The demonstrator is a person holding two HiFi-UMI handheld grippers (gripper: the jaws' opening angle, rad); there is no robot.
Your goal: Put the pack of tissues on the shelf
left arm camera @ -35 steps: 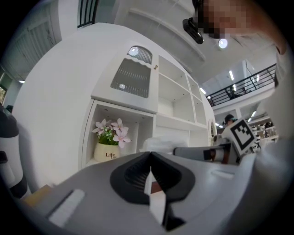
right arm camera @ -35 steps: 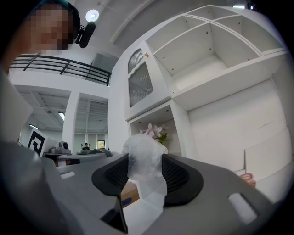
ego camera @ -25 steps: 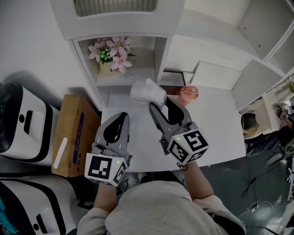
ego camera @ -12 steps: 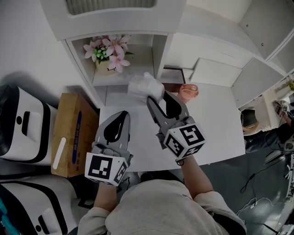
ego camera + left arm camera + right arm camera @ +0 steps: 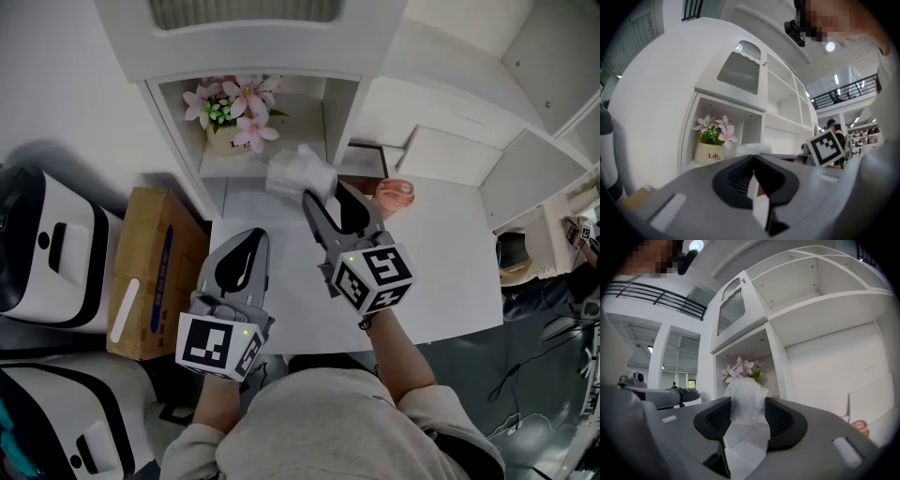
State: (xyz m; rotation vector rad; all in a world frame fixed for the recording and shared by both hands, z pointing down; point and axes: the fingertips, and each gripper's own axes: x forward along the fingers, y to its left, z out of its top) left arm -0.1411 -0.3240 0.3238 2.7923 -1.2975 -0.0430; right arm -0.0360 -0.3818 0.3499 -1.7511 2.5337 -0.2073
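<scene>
At the lower left of the head view, the left gripper [image 5: 249,238] hangs over the white tabletop [image 5: 441,253] with its jaws closed together on nothing. To its right, at centre, the right gripper [image 5: 326,195] clamps the pack of tissues [image 5: 300,173], its jaws held partly apart by the pack. The pack is at the front edge of the shelf [image 5: 298,127] opening, upper centre, just right of the potted flowers [image 5: 230,117]. Whether it touches the shelf cannot be told.

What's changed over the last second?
The right gripper, still shut on the pack of tissues, carried it forward toward the shelf that holds the flower pot. The left gripper stayed put, shut and empty; nothing was let go.
</scene>
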